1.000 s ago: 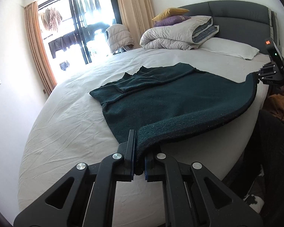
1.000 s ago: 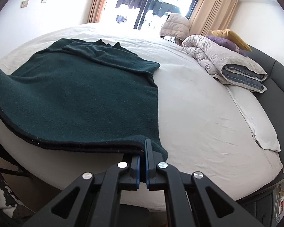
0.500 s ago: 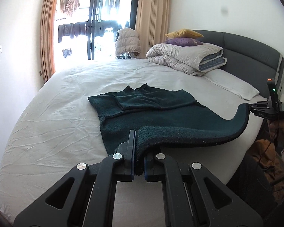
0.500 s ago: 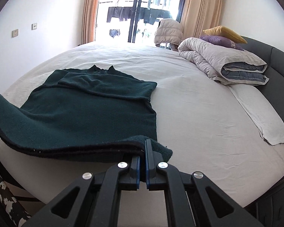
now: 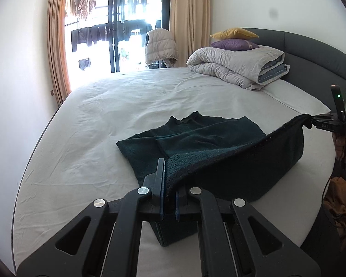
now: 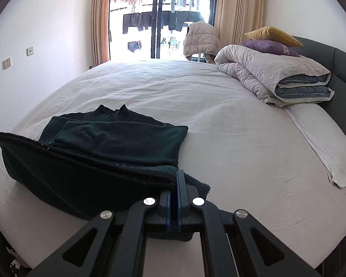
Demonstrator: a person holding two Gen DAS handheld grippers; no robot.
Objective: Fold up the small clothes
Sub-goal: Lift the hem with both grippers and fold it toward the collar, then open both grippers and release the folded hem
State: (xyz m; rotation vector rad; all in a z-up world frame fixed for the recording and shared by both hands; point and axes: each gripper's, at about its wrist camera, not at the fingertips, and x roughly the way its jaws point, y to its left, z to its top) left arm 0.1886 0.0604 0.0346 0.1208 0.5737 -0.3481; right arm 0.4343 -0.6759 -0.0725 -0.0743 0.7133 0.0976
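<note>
A dark green fleece sweater (image 5: 203, 138) lies on the white bed sheet (image 5: 92, 152), sleeves folded across its chest, collar toward the window. My left gripper (image 5: 168, 182) is shut on one bottom hem corner. My right gripper (image 6: 175, 184) is shut on the other hem corner; it also shows in the left wrist view (image 5: 311, 121) at the right. The hem (image 6: 80, 159) is stretched taut between them, lifted above the sheet, with the lower body of the sweater (image 6: 57, 184) hanging below it.
A rolled grey duvet (image 6: 272, 76) with a purple cushion (image 6: 269, 46) and a yellow cushion (image 6: 274, 34) sits by the dark headboard (image 5: 311, 53). A white pillow (image 6: 323, 145) lies at the right. A puffy vest (image 5: 160, 43) hangs near the window.
Both grippers have lifted the hem higher and carried it forward toward the collar. The lower part of the sweater now hangs under the raised hem.
</note>
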